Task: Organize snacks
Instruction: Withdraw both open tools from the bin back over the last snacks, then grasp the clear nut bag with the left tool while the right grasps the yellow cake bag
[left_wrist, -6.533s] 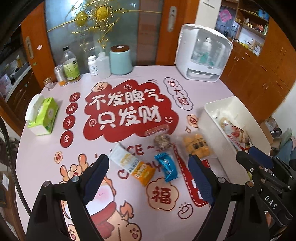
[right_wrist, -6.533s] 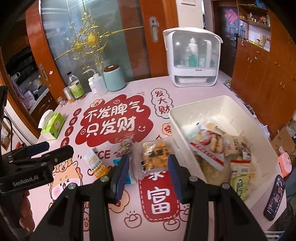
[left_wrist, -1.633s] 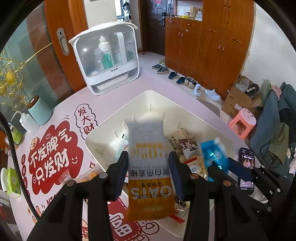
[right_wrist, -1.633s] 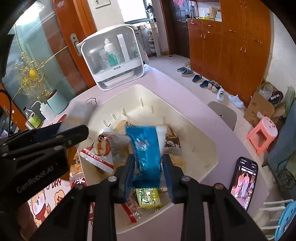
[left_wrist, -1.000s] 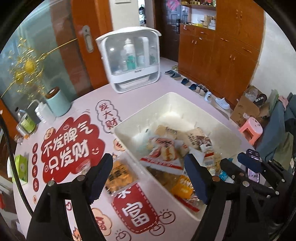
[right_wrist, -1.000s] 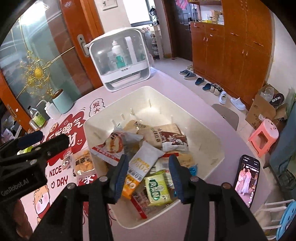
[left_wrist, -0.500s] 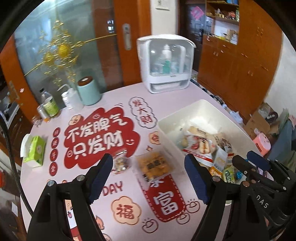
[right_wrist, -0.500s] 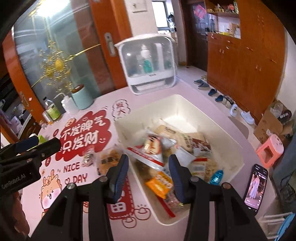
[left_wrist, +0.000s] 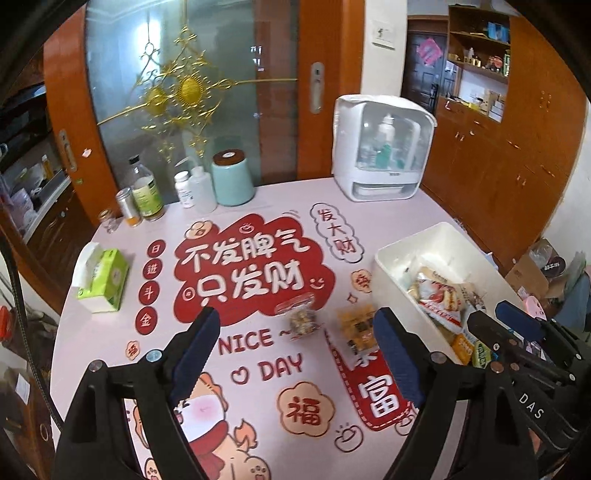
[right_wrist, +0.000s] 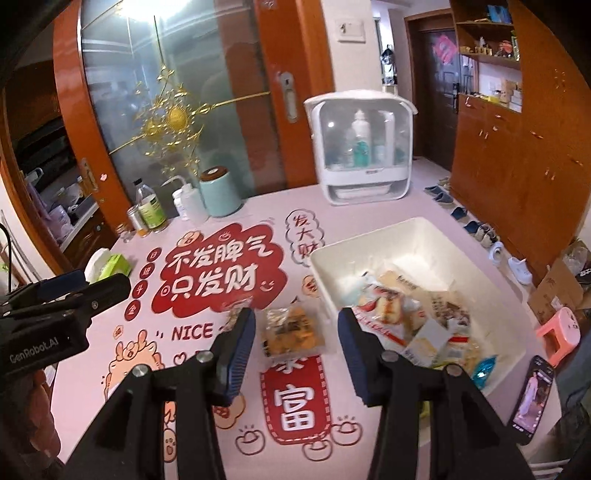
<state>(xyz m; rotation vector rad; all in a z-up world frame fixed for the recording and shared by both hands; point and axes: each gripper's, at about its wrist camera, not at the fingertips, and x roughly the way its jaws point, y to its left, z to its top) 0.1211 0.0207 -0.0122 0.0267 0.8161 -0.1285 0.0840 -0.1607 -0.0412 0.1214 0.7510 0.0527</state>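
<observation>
Step in hand: pick-up of the remaining loose snacks. Both tools are empty and positioned above the table.

Your left gripper stands released, its jaws spread wide with nothing between them. Your right gripper is also released and empty, with a narrower gap.

Location of task items:
- The white bin occupies the centre right of the right wrist view. It holds a pile of snack packets; the far half of its floor is bare.
- The orange snack bag lies flat on the table mat just beside the near left wall of the bin, framed between the right jaws at mid-frame.
- The small clear packet lies just left of the orange bag, near the centre of the left wrist view.

Judged next move: lower your right gripper onto the orange snack bag, close on its upper film, lift it and carry it right, over the bin wall. Direct your left gripper to the small clear packet likewise. Both bags lie flat, so expect thin film to slip; take the pinch at a crimped edge.

A phone rests at lower right; keep clear of it.
</observation>
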